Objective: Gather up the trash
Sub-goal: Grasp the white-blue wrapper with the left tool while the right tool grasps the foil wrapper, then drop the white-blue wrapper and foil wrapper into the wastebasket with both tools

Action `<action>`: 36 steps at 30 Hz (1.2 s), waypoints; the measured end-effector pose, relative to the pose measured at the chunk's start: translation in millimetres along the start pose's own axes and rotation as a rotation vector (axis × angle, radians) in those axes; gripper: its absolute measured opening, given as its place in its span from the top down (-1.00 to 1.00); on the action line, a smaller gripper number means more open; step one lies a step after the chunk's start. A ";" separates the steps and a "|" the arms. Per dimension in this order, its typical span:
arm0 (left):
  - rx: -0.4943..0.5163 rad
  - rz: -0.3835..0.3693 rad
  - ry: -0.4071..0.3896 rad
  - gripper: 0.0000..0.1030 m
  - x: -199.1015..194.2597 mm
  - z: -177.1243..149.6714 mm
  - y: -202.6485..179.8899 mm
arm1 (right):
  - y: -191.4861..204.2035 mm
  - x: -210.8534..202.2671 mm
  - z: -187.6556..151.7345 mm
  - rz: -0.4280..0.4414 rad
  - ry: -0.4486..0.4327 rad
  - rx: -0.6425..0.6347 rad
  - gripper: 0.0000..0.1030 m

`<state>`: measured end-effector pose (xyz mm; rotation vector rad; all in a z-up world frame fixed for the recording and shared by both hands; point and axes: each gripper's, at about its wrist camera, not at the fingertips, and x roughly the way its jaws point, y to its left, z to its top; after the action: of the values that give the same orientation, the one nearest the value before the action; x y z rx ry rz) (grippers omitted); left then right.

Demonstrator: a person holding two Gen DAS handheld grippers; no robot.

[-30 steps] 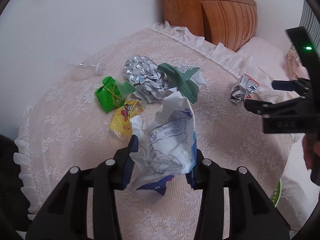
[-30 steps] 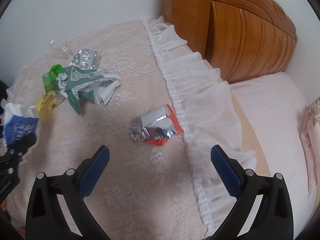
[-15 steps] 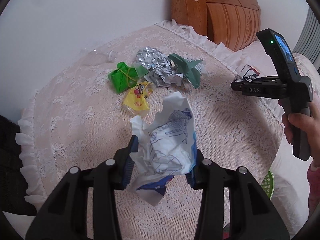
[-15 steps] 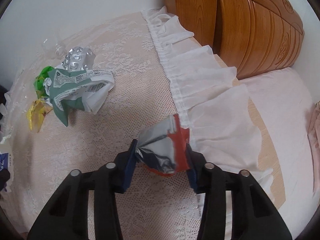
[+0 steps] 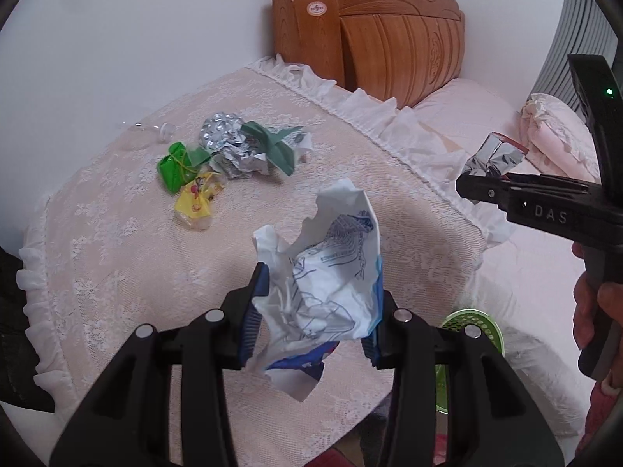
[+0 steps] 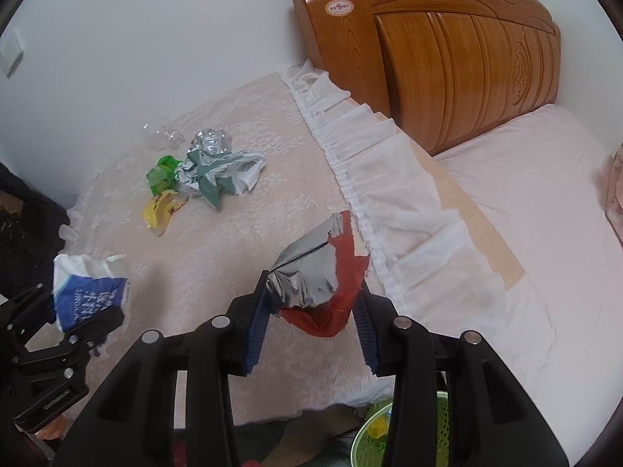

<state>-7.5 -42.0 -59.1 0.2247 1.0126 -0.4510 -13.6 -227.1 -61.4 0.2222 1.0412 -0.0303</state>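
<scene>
My left gripper is shut on a crumpled white and blue wrapper, held above the lace-covered round table; the wrapper also shows in the right wrist view. My right gripper is shut on a silver and red foil wrapper, lifted over the table's right edge; the foil also shows in the left wrist view. A pile of trash stays on the far table: silver foil, a dark green wrapper, a bright green wrapper, a yellow wrapper.
A green mesh bin stands on the floor below the table's near right edge, also seen in the left wrist view. A clear plastic bottle lies near the wall. A wooden headboard and pink bed are on the right.
My right gripper closed on the foil wrapper and lifted it off the table toward the near edge. My left gripper pulled back and up with the white and blue wrapper.
</scene>
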 end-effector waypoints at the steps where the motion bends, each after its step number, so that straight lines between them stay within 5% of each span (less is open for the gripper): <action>1: 0.010 -0.010 0.001 0.20 -1.2 -1.5 -6.8 | -1.6 -8.6 -7.9 0.005 -0.002 0.011 0.21; 14: 0.181 -0.096 0.017 0.20 -6.2 -13.0 -87.7 | -44.2 -54.8 -68.8 -0.026 -0.001 0.116 0.21; 29: 0.424 -0.332 0.200 0.18 26.6 -70.0 -256.2 | -170.6 -116.2 -192.3 -0.209 0.069 0.374 0.19; 32: 0.449 -0.344 0.220 0.05 28.3 -77.6 -274.1 | -183.4 -120.7 -201.9 -0.218 0.069 0.387 0.19; 36: 0.464 -0.338 0.202 -0.53 24.0 -80.6 -284.4 | -190.1 -122.4 -206.0 -0.217 0.065 0.383 0.19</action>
<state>-190.0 -269.2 -114.1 0.5258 1.1381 -0.9889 -276.0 -382.2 -88.3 0.4591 1.1152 -0.4234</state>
